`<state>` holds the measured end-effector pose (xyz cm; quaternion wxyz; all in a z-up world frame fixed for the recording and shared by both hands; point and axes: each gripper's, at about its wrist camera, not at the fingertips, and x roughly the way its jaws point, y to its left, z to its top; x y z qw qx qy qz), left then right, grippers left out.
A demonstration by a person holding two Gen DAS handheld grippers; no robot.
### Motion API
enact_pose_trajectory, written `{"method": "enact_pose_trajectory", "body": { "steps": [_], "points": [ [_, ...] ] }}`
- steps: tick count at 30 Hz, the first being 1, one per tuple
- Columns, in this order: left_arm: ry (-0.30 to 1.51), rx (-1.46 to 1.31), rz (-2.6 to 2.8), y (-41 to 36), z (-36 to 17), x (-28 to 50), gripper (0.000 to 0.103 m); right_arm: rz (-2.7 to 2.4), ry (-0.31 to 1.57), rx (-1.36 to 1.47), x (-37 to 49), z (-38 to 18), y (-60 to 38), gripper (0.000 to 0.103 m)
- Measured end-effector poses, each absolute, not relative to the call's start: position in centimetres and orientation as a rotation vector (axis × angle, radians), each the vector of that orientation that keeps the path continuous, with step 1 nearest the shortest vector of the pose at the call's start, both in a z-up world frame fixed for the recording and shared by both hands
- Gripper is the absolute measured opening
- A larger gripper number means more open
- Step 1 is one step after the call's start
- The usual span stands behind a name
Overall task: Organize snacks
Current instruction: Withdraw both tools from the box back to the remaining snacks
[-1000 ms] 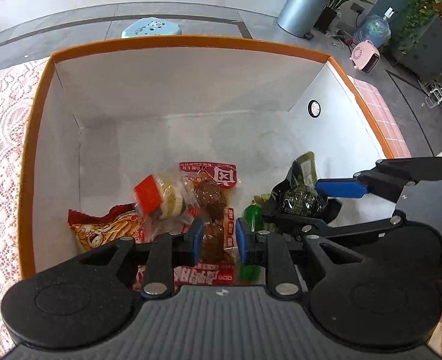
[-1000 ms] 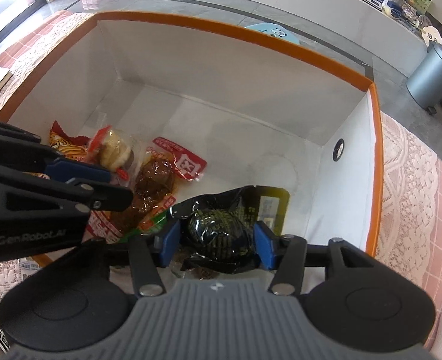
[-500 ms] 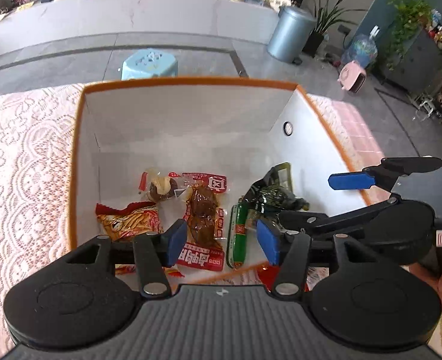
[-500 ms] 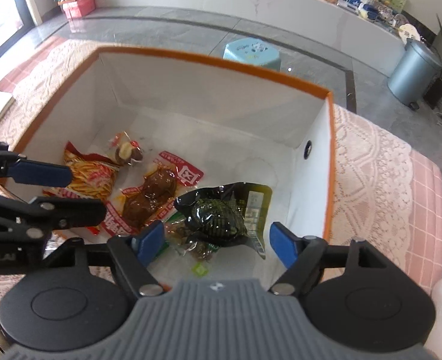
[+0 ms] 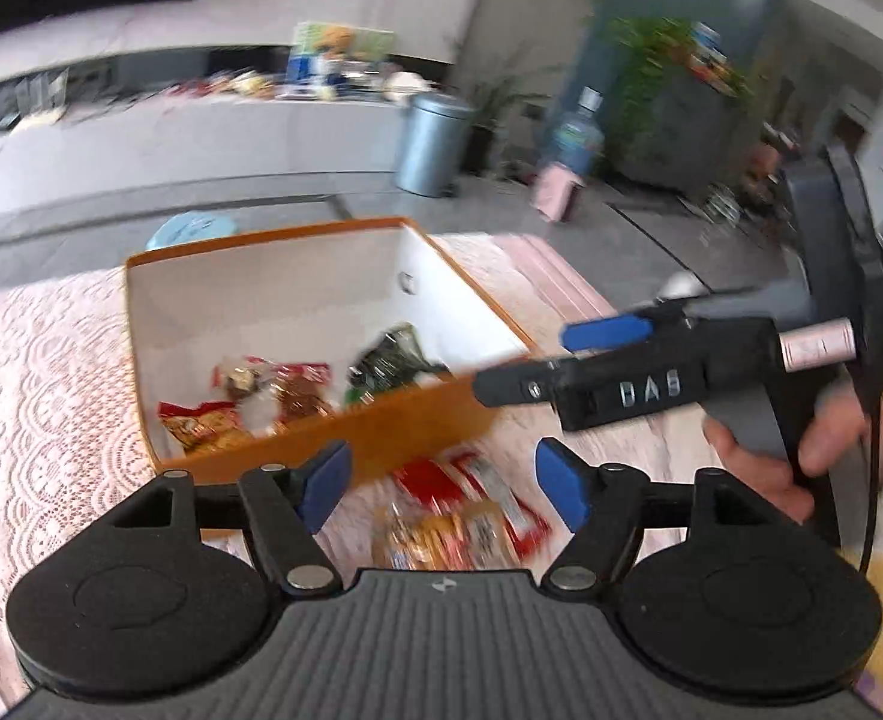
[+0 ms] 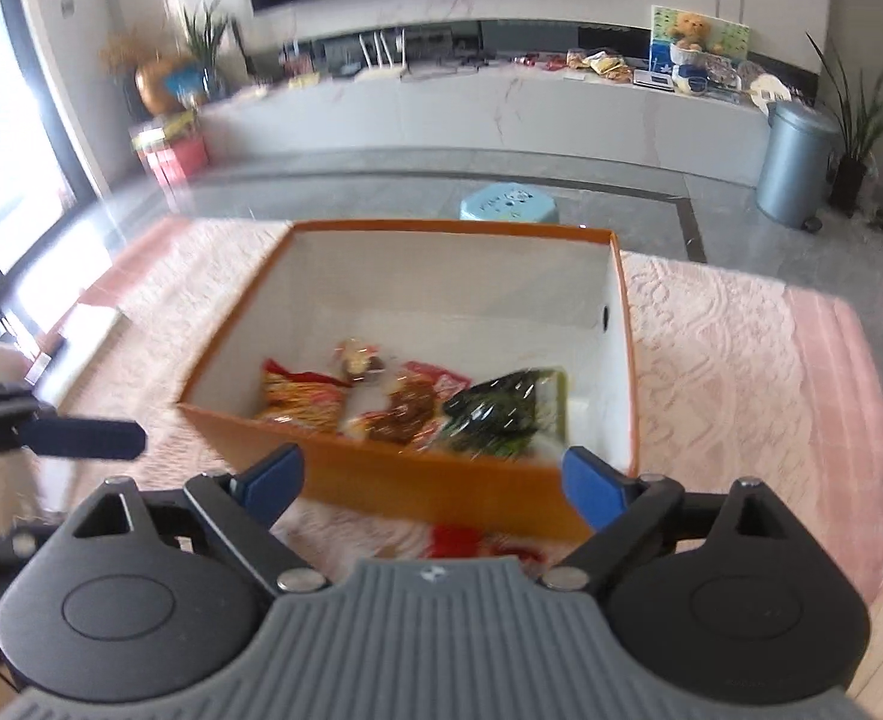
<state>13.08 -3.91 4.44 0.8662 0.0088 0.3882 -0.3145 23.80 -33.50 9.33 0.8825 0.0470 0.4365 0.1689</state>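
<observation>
Two grippers: tilted down, above the box's near side.
Left gripper [image 5: 438, 483]: spread, just been opening, nothing between.
Right gripper [image 6: 432, 477]: spread, just been opening, empty.
Box [image 6: 441, 495]: one, orange, on lace cloth [image 6: 729, 372].
Snacks in box [image 6: 405, 402]: about five packets.
Snacks outside [image 5: 459, 516]: few, blurred, count unclear.

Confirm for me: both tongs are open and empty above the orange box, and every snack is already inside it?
Not every snack. Both tongs, left and right, have just opened and are empty, but the left wrist view shows loose snack packets on the lace cloth outside the orange box.
</observation>
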Motion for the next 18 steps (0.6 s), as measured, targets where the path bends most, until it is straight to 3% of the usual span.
{"method": "enact_pose_trajectory", "body": {
  "steps": [11,18],
  "points": [
    [0.883,0.409,-0.79,-5.4,-1.0,7.0,0.084,0.264,0.886,0.295,12.1,3.5,-34.9,0.094],
    [0.993,0.584,-0.825,-5.3,-6.1,5.2,0.084,0.169,0.85,0.273,7.8,-0.4,-33.9,0.094]
  ]
}}
